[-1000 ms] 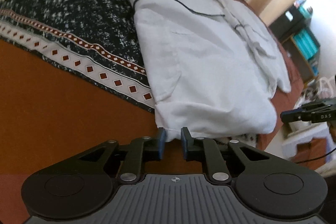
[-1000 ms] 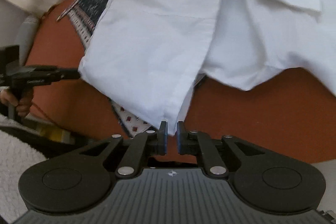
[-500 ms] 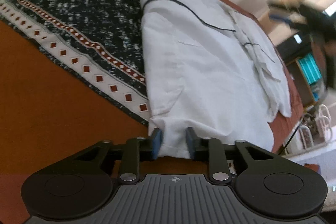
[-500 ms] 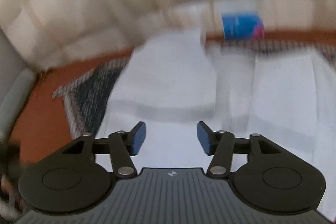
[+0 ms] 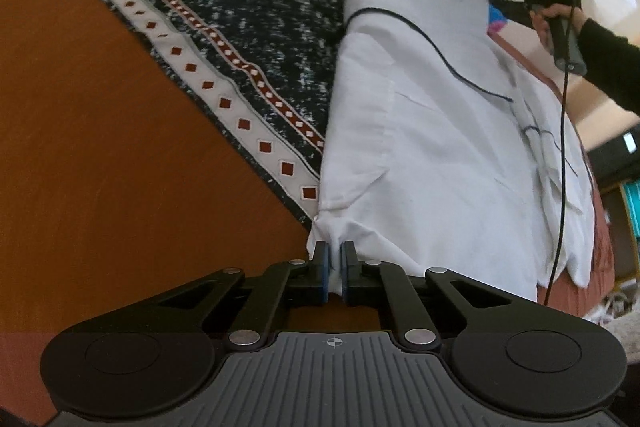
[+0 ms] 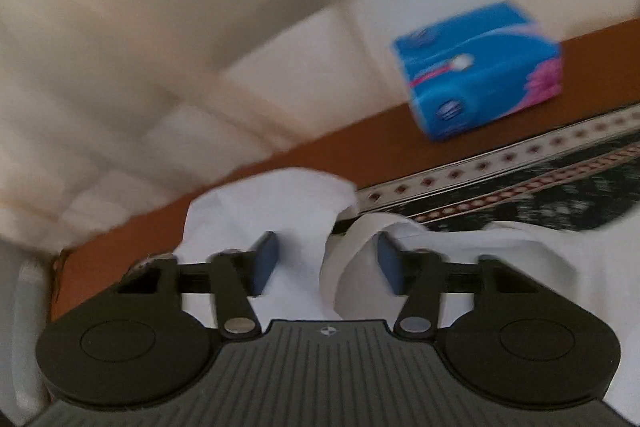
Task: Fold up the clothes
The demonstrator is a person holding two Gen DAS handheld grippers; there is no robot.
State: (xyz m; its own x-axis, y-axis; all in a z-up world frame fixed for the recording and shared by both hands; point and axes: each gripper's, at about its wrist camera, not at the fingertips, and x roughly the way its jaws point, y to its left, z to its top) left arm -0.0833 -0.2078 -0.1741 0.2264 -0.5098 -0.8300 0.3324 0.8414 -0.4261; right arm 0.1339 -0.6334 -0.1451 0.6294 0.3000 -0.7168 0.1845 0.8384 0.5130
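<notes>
The left hand-held gripper [image 5: 335, 267] is pinched narrow on the near corner of the white shirt [image 5: 432, 155], and the cloth puckers into small folds where the pads grip it. From there the shirt runs away to the far right across the orange-brown bench [image 5: 100, 147], lying fairly flat, with a thin dark line curving across its far part. Its left edge overlaps a dark speckled cloth [image 5: 248, 7] with a white border of red diamonds, which spreads to the far left.

At the far right a hand [image 5: 556, 17] in a dark sleeve [image 5: 612, 63] holds the other tool above the shirt's far end, and a black cable [image 5: 562, 167] hangs down from it over the shirt.

In its own blurred view, the right hand-held gripper [image 6: 327, 259] has its jaws wide apart and closing, with a raised fold of shirt between them that the pads [image 6: 266, 263] do not press. Beyond it the bordered cloth lies to the right. A blue tissue box [image 6: 480, 67] stands on the bench at the far right, against a pale wall.
</notes>
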